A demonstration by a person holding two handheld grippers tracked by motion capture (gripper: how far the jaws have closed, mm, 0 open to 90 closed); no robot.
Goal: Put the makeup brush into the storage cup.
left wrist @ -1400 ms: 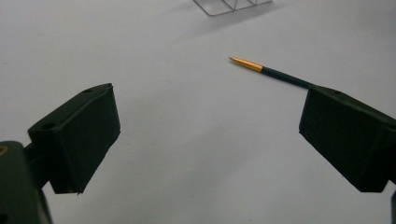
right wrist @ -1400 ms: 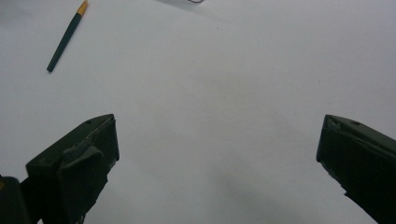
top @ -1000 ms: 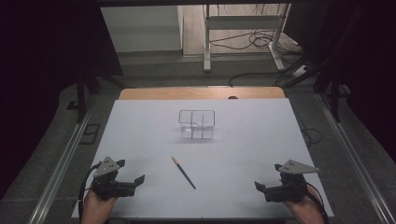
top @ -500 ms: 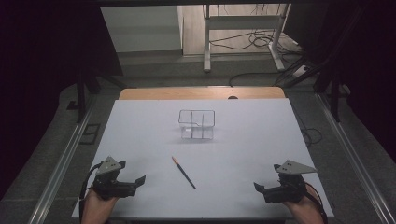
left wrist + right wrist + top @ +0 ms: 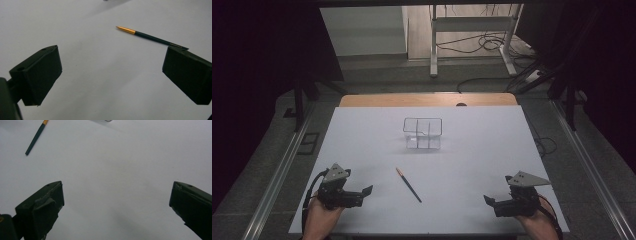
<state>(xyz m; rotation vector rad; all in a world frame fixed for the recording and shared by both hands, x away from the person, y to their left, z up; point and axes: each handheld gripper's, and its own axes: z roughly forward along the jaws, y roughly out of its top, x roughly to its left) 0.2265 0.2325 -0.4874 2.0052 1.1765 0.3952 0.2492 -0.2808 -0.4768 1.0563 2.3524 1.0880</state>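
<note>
A thin dark pen with a gold-orange tip point(image 5: 408, 184) lies slantwise on the white table top point(image 5: 472, 155), gold end pointing away from me. Behind it stands a small clear box with compartments point(image 5: 422, 134). My left gripper point(image 5: 364, 193) rests near the front left edge, left of the pen and apart from it. In the left gripper view its jaws stand wide open point(image 5: 112, 60) with bare table between them, and the pen point(image 5: 152, 37) lies just beyond the right jaw. My right gripper point(image 5: 490, 201) sits at the front right, open point(image 5: 117, 190), with the pen point(image 5: 35, 138) far off at its upper left.
A wooden strip point(image 5: 427, 99) borders the table's far edge. Beyond it are a grey floor, a metal stand point(image 5: 472, 30) and loose cables point(image 5: 492, 45). Metal rails point(image 5: 277, 175) run along both sides of the table.
</note>
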